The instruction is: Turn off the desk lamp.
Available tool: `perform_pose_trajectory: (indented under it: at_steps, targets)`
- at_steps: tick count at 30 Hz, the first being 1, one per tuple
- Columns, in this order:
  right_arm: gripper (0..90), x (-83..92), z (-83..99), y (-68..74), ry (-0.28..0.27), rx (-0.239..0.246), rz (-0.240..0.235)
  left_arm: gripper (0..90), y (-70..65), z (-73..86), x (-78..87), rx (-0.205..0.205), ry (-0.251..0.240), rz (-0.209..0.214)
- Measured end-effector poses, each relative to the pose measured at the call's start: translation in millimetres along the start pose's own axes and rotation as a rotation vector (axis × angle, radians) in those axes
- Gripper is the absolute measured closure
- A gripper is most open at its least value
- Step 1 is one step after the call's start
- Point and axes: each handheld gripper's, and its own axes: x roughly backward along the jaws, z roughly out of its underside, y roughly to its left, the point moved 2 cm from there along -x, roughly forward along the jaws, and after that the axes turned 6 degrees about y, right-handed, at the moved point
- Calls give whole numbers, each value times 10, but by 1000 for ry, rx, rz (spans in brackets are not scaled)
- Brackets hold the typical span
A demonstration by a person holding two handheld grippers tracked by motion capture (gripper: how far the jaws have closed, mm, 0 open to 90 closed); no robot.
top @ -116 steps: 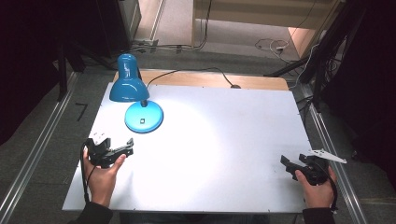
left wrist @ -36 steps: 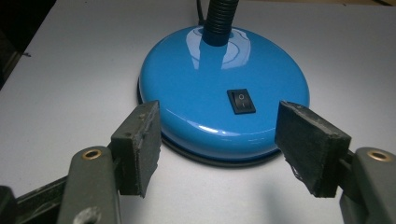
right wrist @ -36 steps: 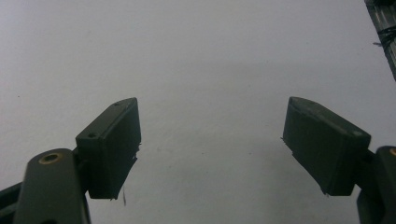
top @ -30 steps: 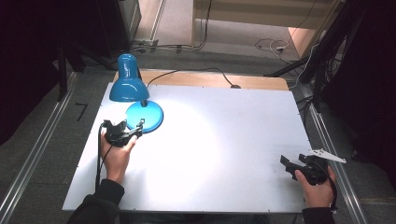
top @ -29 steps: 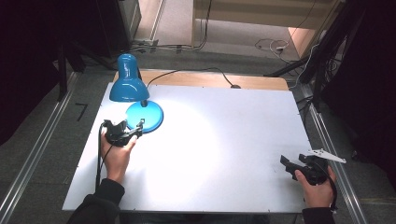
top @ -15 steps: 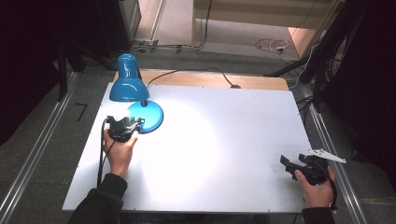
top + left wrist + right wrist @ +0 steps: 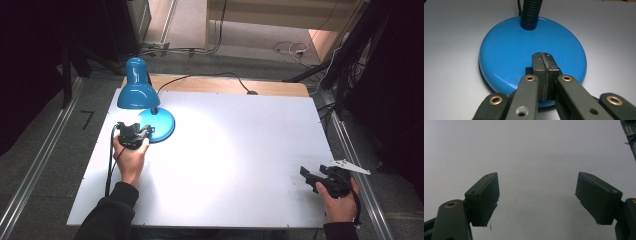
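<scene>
A blue desk lamp stands lit at the table's far left, its round blue base on the white table. My left gripper sits at the near left edge of that base. In the left gripper view the jaws are pressed together, tips over the base, with the black ribbed neck rising beyond. Nothing is between them. My right gripper rests near the table's front right corner, jaws wide apart over bare white surface.
The lamp's black cord runs off the far edge over a wooden strip. Metal rails flank the table on both sides. A bright pool of lamp light lies on the table's middle.
My left gripper has moved forward from the table's near left up to the lamp base, closing the last small distance in the last second. The right gripper has stayed put.
</scene>
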Motion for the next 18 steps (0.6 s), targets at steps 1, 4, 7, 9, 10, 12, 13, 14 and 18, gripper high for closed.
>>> perform_pose_trajectory:
  at_steps: [1, 4, 7, 9, 10, 12, 13, 14, 18]
  targets:
    - [182, 0, 0, 1, 0, 0, 0, 900, 1, -1, -5, 2, -1, 3]
    - [182, 1, -1, 1, 0, 0, -1, 900, 5, -1, -17, 2, -1, 6]
    - [182, 0, -1, -1, -2, 2, 0, 900, 3, -1, -23, 3, 0, 9]
    - [182, 0, -1, -1, -2, 2, 0, 900, 1, -2, -27, 4, -1, 11]
    - [182, 0, -1, 0, -2, 2, -1, 900, -1, -2, -28, 5, -2, 12]
    - [182, 0, -2, 0, -2, 2, -1, 900, -3, -4, -30, 3, -4, 14]
    - [182, 0, -2, -1, -2, 2, -1, 900, -6, -5, -31, 3, -5, 16]
    - [182, 0, -2, -1, -2, 2, -1, 900, -9, -8, -32, -2, 0, 15]
    - [182, -4, -3, 1, -1, 5, -3, 900, -41, -35, -50, -28, 4, 6]
